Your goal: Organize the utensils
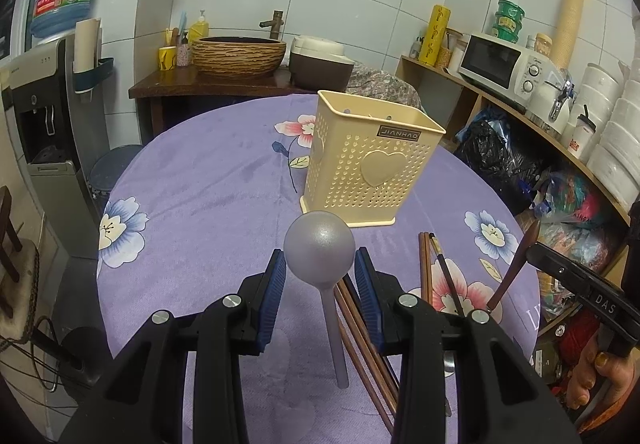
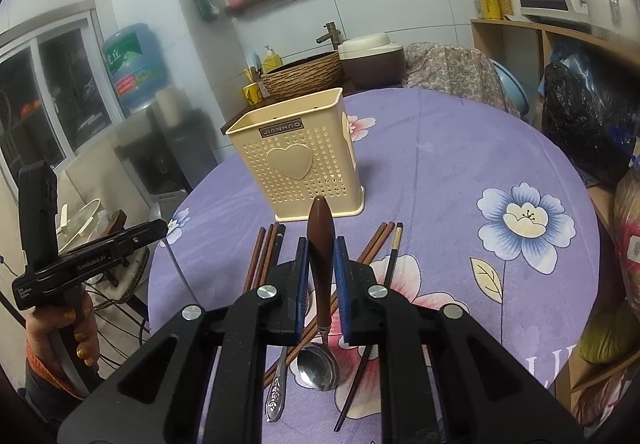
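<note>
Holder (image 1: 370, 159) — cream plastic, perforated, heart on the front, upright on the purple flowered tablecloth (image 1: 208, 187); as far as I can see into it, nothing stored yet.

Left gripper (image 1: 319, 264): jaws apart, flanking the round bowl of a grey ladle (image 1: 320, 244) that seems raised off the cloth; I cannot tell whether the pads actually touch it.

Right gripper (image 2: 322, 256): jaws closed against the brown wooden handle of a steel spoon (image 2: 320, 324), bowl hanging toward me, handle tip aimed at the holder.

Loose stock on the cloth — chopsticks (image 2: 266, 256) in brown and black, lying scattered near the holder's base; one patterned metal spoon (image 2: 277, 392) beneath my right gripper.

Progress, by my judgement: early. Two utensils are in hand, none placed; all chopsticks and the metal spoon remain.
</note>
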`<move>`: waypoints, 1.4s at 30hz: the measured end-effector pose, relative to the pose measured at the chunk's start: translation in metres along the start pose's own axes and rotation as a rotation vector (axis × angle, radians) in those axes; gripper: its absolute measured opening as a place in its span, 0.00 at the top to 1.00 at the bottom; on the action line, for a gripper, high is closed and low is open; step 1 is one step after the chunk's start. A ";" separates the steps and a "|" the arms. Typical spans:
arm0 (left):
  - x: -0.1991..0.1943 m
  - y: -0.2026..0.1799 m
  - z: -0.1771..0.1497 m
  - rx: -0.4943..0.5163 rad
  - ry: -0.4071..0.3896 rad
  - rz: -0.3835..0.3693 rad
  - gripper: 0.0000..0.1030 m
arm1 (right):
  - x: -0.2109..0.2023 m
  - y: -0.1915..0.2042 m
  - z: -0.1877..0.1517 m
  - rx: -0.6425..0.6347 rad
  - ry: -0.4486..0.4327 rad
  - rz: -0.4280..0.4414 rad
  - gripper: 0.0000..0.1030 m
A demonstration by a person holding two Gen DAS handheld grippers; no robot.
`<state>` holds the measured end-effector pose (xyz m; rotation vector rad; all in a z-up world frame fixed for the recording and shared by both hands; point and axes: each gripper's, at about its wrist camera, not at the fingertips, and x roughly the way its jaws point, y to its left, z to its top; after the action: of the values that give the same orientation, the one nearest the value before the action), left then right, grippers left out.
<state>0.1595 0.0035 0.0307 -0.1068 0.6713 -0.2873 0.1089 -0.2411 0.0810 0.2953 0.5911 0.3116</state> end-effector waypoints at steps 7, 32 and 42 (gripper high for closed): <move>-0.004 -0.002 0.004 0.008 -0.017 0.001 0.65 | -0.008 0.007 0.009 -0.039 -0.034 -0.002 0.99; -0.001 -0.002 0.005 0.009 -0.007 -0.004 0.65 | 0.131 -0.085 -0.002 0.296 0.231 -0.170 0.58; -0.001 -0.003 0.005 0.012 -0.007 -0.003 0.65 | 0.148 -0.094 -0.002 0.352 0.249 -0.148 0.64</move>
<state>0.1612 0.0007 0.0352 -0.0971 0.6621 -0.2935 0.2432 -0.2721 -0.0281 0.5537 0.9110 0.0990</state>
